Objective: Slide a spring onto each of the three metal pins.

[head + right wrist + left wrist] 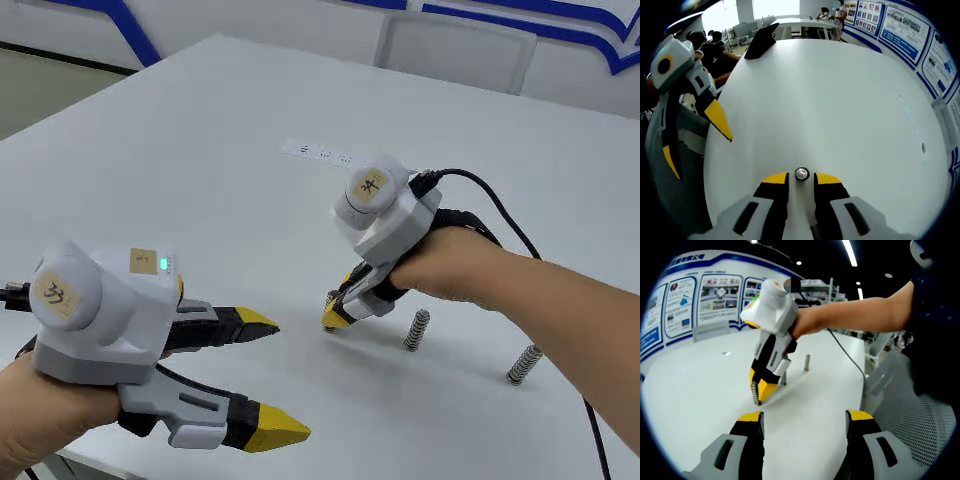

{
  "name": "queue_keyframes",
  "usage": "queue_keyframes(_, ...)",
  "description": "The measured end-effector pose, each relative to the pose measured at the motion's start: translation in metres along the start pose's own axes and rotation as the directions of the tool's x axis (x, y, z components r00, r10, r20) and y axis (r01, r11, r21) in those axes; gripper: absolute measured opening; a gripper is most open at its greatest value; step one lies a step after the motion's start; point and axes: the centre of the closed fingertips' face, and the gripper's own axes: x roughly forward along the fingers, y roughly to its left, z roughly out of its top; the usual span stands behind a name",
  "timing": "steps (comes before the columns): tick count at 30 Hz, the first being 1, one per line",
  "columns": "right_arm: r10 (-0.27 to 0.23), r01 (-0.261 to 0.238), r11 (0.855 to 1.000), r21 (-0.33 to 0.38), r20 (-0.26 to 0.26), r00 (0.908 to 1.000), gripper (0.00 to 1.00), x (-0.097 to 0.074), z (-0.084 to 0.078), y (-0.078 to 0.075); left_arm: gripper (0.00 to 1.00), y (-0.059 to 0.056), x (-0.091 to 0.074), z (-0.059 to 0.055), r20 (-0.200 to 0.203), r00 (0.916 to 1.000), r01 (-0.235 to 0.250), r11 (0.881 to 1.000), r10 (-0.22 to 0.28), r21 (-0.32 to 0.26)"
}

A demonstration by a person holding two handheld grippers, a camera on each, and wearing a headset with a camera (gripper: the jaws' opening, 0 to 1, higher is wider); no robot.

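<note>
My right gripper (333, 318) points down at the white table (200, 170), its jaws close together around a coil spring (756, 392) that stands on the nearest pin. From above, the pin's round metal top (801, 173) sits just between the yellow tips of my right gripper (801, 180). Two more springs (417, 329) (524, 364) stand upright on the table to its right. My left gripper (268, 375) hovers open and holds nothing at the front left, aimed at the right gripper (762, 387). Its own jaws (805, 422) are wide apart.
A small white label strip (318, 153) lies further back on the table. A black cable (500, 205) trails from the right gripper over the person's forearm. A chair back (455, 50) stands behind the far edge. The table's near edge runs just under my left gripper.
</note>
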Motion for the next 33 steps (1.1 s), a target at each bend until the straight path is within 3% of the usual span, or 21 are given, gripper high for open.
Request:
queue_keyframes(16, -0.037, 0.036, 0.999, 0.024, 0.033, 0.9988, 0.24, -0.022, -0.007, -0.002, 0.67, 0.001, 0.000, -0.001, -0.001, 1.0000, -0.001, 1.000, 0.001, 0.002)
queue_keyframes(33, -0.080, 0.078, 0.997, 0.031, 0.082, 0.9935, 0.25, -0.050, -0.015, 0.007, 0.67, -0.001, 0.002, 0.000, -0.002, 1.0000, 0.006, 1.000, -0.006, 0.006)
